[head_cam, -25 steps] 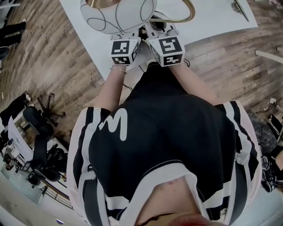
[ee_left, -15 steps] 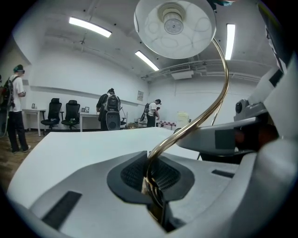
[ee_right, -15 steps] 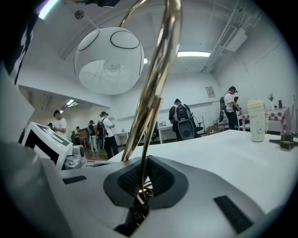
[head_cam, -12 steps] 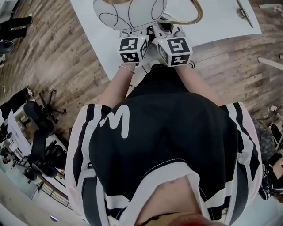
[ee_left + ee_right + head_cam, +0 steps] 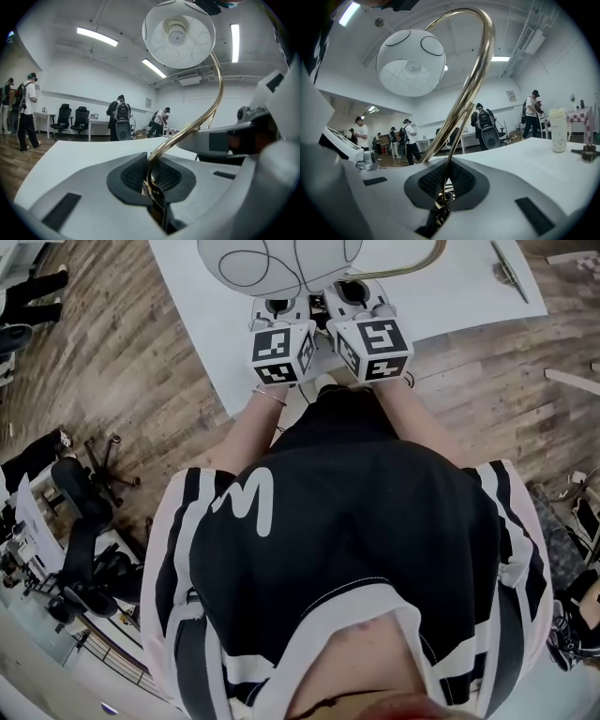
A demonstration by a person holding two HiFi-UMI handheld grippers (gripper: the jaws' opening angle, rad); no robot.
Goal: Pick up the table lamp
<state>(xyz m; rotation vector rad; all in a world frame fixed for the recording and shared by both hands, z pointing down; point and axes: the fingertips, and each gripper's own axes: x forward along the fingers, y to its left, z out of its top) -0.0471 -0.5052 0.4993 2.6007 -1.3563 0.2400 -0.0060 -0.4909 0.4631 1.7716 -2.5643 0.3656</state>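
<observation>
The table lamp has a white round shade (image 5: 281, 254) and a curved brass stem (image 5: 427, 261). It hangs over the white table (image 5: 459, 296), just ahead of both grippers. My left gripper (image 5: 152, 182) is shut on the foot of the brass stem (image 5: 206, 110), and the shade (image 5: 178, 35) stands high above it. My right gripper (image 5: 440, 196) is shut on the same brass stem (image 5: 471, 75) low down, with the shade (image 5: 410, 63) up to its left. In the head view the two marker cubes (image 5: 281, 352) (image 5: 380, 345) sit side by side at the table's near edge.
A white bottle (image 5: 558, 130) and a small dark object (image 5: 586, 152) stand on the table to the right. A thin metal tool (image 5: 506, 263) lies at the table's far right. Office chairs (image 5: 84, 521) crowd the wooden floor at left. Several people stand far off (image 5: 119, 119).
Both grippers have risen together with the lamp held between them. In the head view the shade looks larger and has slid toward the top edge.
</observation>
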